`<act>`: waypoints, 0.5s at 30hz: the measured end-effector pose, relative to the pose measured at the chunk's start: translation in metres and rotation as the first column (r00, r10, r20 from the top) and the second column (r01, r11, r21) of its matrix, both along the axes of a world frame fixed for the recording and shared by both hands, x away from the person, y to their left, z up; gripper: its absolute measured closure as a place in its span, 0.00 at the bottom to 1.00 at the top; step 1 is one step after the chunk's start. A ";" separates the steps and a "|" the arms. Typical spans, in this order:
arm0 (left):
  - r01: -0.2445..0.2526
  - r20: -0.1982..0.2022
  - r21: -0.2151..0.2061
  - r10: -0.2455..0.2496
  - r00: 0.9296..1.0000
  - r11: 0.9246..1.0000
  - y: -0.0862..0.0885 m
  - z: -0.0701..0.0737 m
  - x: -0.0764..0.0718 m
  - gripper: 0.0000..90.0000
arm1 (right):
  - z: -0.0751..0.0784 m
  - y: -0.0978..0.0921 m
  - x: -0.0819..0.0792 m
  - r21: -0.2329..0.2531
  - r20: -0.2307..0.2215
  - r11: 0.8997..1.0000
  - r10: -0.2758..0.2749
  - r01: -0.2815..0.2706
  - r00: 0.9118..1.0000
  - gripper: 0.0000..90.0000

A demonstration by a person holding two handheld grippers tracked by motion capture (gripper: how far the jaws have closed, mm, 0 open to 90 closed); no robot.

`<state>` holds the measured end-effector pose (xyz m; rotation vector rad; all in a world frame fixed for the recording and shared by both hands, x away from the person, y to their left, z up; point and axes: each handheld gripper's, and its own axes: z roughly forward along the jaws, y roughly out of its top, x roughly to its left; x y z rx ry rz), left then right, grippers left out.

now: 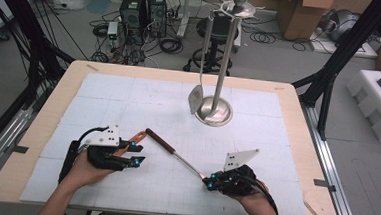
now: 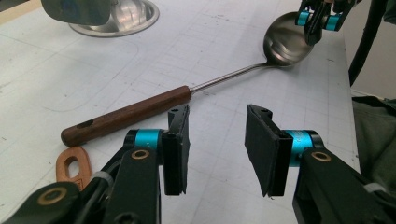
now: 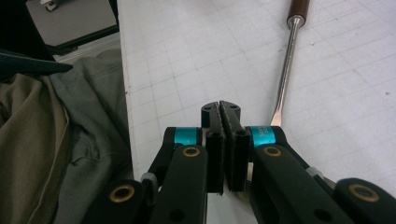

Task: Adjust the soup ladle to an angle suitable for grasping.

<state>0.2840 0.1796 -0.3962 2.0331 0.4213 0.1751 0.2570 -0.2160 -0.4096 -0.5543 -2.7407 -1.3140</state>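
Since one spatula (image 1: 196,99) already hangs from the stand (image 1: 224,64), I'd call the hang-up job roughly a third done; the spoon (image 1: 162,141) and an orange handle (image 1: 135,135) are both down on the table (image 1: 104,92); the spoon lies flat and diagonal, with its wooden grip toward the left gripper (image 1: 136,153) and its bowl at the right gripper (image 1: 209,181)

Right gripper: in its own view (image 3: 223,112) the jaws are pressed together with no gap I can see, and the spoon's shaft (image 3: 286,70) runs out from just behind them; from the left gripper view the right gripper (image 2: 317,21) sits on the rim of the bowl, so I read it as pinching the bowl edge; the bowl looks as if it rests on the table, so no lift yet as far as I can tell

Left gripper (image 2: 217,140): jaws wide apart, nothing between them, just beside the spoon's wooden grip (image 2: 126,114) and apart from it; the orange handle (image 2: 72,163) lies just below the grip's hole end, partly hidden by the gripper body, so I can't tell what tool it belongs to

Left to do, my call: get the spoon off the table, carry it to the stand, thread the grip's hole onto a free hook; then the same for the orange one; a rim pinch looks weak for a carry, so I'd expect the left gripper to take the grip first
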 end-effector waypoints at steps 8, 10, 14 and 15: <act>-0.001 0.001 0.002 0.001 1.000 1.000 0.001 0.000 0.000 0.67 | 0.001 -0.002 0.001 0.000 0.008 1.000 -0.008 0.008 1.000 0.99; -0.001 0.001 0.001 0.001 1.000 1.000 0.001 0.000 0.000 0.67 | 0.001 -0.002 0.001 -0.003 0.003 1.000 -0.011 0.011 1.000 0.98; -0.003 0.001 -0.002 0.003 1.000 1.000 0.001 0.000 0.000 0.67 | 0.001 0.000 0.001 -0.006 0.005 1.000 -0.007 0.007 1.000 0.98; -0.005 -0.001 -0.002 0.005 1.000 1.000 0.001 0.000 0.000 0.67 | 0.001 0.000 0.001 -0.006 0.003 1.000 -0.009 0.009 1.000 0.98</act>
